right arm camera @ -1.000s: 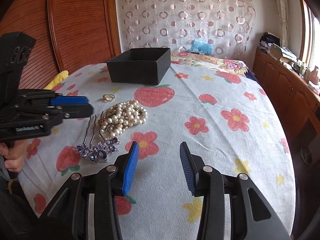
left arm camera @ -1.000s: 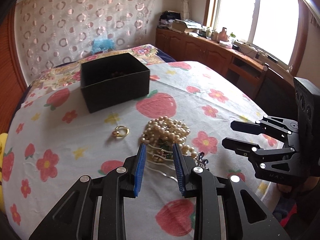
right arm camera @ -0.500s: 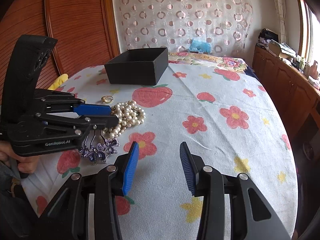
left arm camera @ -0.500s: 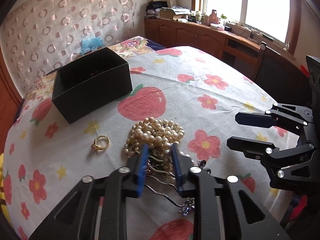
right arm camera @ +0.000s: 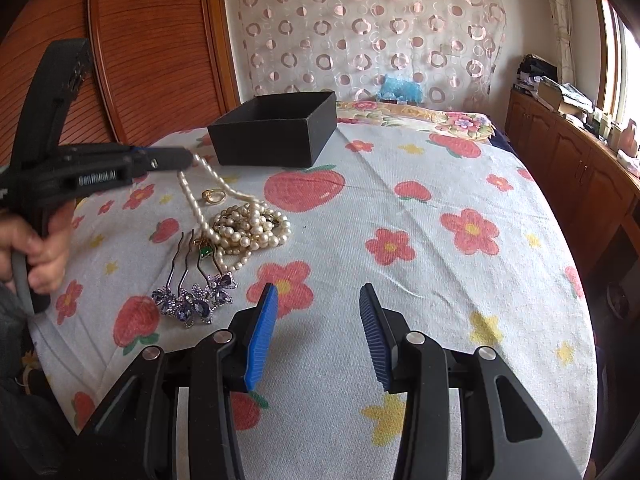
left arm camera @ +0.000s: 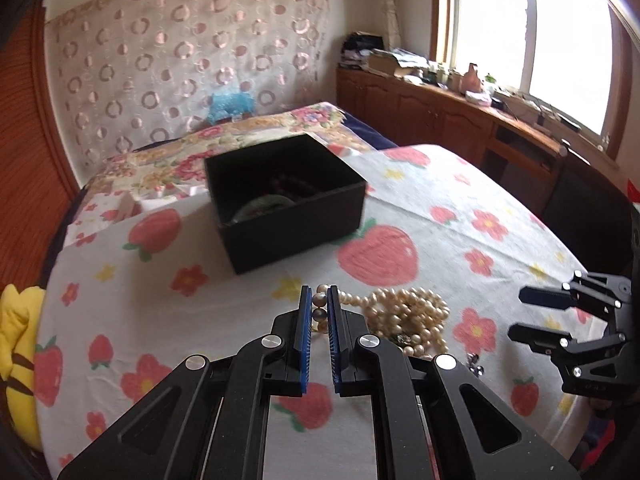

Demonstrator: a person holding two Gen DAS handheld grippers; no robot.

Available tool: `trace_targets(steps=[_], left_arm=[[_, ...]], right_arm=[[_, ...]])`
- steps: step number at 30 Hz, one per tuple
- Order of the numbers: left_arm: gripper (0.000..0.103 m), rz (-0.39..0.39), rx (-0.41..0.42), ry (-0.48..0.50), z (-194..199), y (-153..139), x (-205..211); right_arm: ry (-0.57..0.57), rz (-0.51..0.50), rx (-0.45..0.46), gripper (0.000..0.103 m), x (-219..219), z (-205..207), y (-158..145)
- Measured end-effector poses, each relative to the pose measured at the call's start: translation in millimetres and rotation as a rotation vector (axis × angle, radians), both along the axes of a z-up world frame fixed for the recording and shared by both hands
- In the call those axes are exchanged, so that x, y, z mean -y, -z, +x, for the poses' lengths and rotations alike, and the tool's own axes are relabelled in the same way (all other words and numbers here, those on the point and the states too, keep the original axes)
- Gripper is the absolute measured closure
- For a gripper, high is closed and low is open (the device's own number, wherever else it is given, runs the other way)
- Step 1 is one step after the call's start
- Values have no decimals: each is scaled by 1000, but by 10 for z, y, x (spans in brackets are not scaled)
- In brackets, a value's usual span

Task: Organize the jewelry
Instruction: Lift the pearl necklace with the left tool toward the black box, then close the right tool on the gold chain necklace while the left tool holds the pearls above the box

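Left tool [left arm camera: 319, 312] has just been closing its blue pads, and they now pinch a few beads of the pearl necklace [left arm camera: 408, 316] between them; in the right wrist view one strand runs taut from that tool [right arm camera: 188, 159] down to the heap of pearls [right arm camera: 252, 226], which mostly lies on the bed [right arm camera: 420, 240] towards its left edge. Right tool [right arm camera: 316, 320] hangs with its jaws apart and nothing between them, over bare sheet near the front edge. A gold ring [right arm camera: 213, 196] sits just beyond the heap, on the side towards the black box [right arm camera: 276, 128], and a purple-flowered hair comb [right arm camera: 192, 288] lies on the near side of the heap, its prongs reaching under or against the lowest loops, beside a small green-stoned piece [right arm camera: 205, 253] I cannot identify. The box stands open near the far edge, with something dark and a pale curved item [left arm camera: 260, 206] already inside. The step in hand looks like lifting the necklace to carry it to the box. Next the left tool would need to rise high enough for the whole strand to clear the sheet, then travel over the box rim before letting go; the risk is that trailing loops snag the comb or drag the ring along, so a slow lift seems wise.
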State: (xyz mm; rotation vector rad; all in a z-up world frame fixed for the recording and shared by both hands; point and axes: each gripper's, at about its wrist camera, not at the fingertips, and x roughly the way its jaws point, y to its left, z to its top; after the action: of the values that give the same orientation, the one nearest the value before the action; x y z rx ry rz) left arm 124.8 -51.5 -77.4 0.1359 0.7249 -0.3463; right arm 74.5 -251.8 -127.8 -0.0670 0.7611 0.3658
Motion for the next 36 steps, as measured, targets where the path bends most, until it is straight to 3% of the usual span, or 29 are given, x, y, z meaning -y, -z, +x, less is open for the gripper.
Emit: trace_targets(steps=[6,20,25,36], left_arm=[[96,-37,37,-51,15,-156,-187],[96,-95,157,-68,-282,-644,-391],[96,-117,209,-68,-447,-844,-455],[96,-128,268,-87,-669,-1029,-629]], right_arm=[[-1,1,-3,58,-1,8,9],[-3,-3,-7,58,-9,24,44],[-14,-48,-3,58,-97,28,53],[-81,-43,14,58,-338,151,-156]])
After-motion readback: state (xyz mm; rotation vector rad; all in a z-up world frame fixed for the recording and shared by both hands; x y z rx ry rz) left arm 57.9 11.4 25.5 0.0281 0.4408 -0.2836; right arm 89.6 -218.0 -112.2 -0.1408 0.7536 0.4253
